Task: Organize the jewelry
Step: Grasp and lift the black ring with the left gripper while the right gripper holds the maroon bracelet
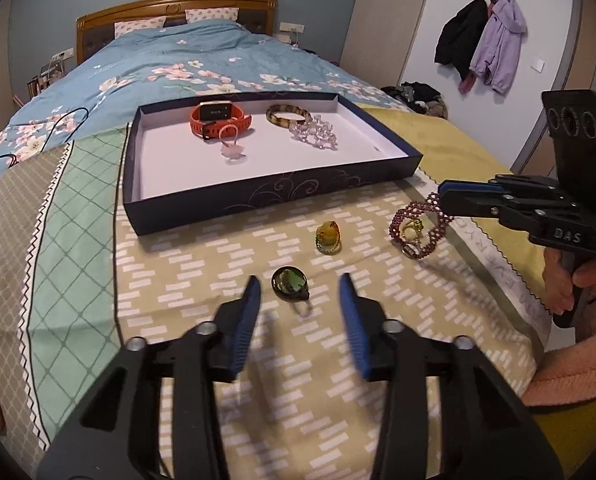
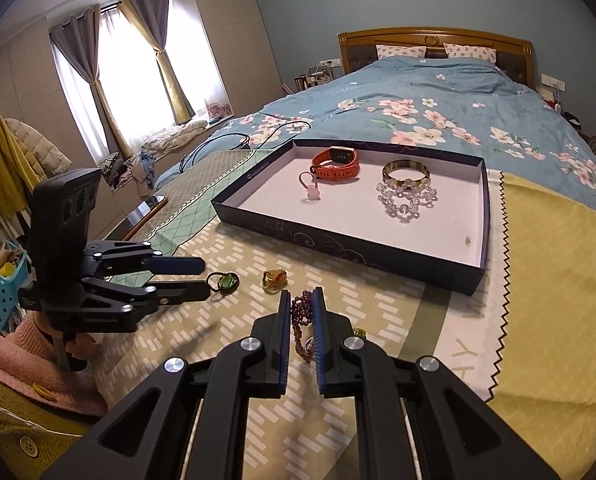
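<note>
Jewelry sorting on a patterned cloth, with a dark blue box lid (image 2: 349, 248) serving as the tray.

The right gripper (image 2: 302, 300) had its fingers pinched on a purple beaded bracelet (image 1: 417, 220), lifted off the cloth (image 1: 202, 264), perhaps with one end still trailing. The left gripper (image 1: 299, 284) hung with fingers spread on either side of a green stone ring (image 1: 289, 282), not pressing it. An amber ring (image 1: 329, 236) lay nearby. The tray held an orange smartwatch (image 2: 335, 164), a tortoiseshell bangle (image 2: 405, 171), a clear crystal bracelet (image 2: 405, 198) and a pink ring (image 2: 310, 188).
</note>
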